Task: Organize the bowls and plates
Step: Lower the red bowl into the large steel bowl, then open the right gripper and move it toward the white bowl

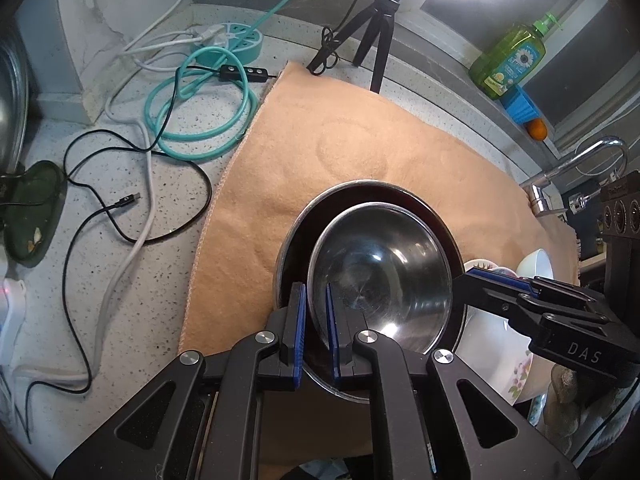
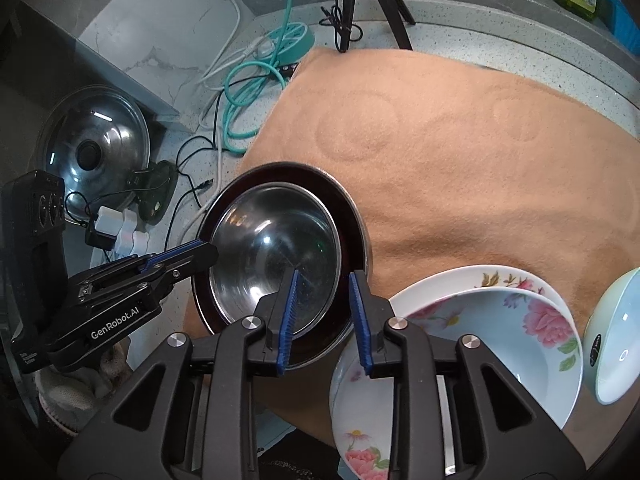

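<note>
A small steel bowl [image 1: 380,272] sits nested inside a larger dark steel bowl [image 1: 292,240] on an orange cloth [image 1: 360,140]. My left gripper [image 1: 316,304] straddles the small bowl's near rim, one pad inside and one outside, nearly closed on it. My right gripper [image 2: 324,292] is open, its pads either side of the bowls' right rims [image 2: 344,248]. Floral plates [image 2: 500,320] and a pale blue bowl [image 2: 616,332] lie to the right.
Cables [image 1: 132,184] and a teal hose [image 1: 200,116] lie on the speckled counter at the left. A tripod [image 1: 376,20], a green soap bottle [image 1: 508,56] and a tap [image 1: 580,164] stand behind. A pot lid [image 2: 96,144] leans at far left.
</note>
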Demonstrator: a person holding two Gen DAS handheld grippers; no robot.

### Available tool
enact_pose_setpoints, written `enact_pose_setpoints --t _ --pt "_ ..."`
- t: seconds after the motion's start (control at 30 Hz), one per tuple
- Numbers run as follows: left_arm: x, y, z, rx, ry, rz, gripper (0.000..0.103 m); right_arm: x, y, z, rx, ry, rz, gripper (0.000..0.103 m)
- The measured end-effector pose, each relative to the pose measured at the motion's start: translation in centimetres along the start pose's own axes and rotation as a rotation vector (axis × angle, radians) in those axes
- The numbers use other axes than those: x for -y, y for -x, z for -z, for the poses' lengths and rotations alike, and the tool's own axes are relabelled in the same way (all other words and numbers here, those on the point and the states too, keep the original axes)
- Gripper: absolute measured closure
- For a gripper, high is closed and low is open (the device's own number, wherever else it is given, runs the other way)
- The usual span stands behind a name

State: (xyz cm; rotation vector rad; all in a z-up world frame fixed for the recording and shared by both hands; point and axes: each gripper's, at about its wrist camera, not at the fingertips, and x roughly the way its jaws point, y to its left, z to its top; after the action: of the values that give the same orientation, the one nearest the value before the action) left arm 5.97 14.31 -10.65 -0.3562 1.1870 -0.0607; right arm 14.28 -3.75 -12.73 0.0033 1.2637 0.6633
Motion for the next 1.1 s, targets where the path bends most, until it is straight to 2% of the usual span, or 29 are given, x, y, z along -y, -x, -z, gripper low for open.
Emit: enact_pose_setpoints --t 0.23,0.43,0.77,1.1 --pt "-0.1 1.7 -0.2 0.059 0.01 0.015 0.094 1.5 2.0 0.1 0.07 -0.042 -0.043 0.077" --pt "-1.2 2.6 -0.3 0.115 0.061 0.031 0.094 3.0 2.3 0.3 0.106 -0.07 -0.027 0.077" --pt "-2.5 1.2 0.2 0.076 0.095 0.046 0.094 4.1 1.2 0.7 0.083 -0.124 -0.07 0.077" --pt "-3.0 0.5 0.6 0.055 0.119 0.064 0.094 4.2 0.5 0.9 0.075 -0.141 -0.078 0.077"
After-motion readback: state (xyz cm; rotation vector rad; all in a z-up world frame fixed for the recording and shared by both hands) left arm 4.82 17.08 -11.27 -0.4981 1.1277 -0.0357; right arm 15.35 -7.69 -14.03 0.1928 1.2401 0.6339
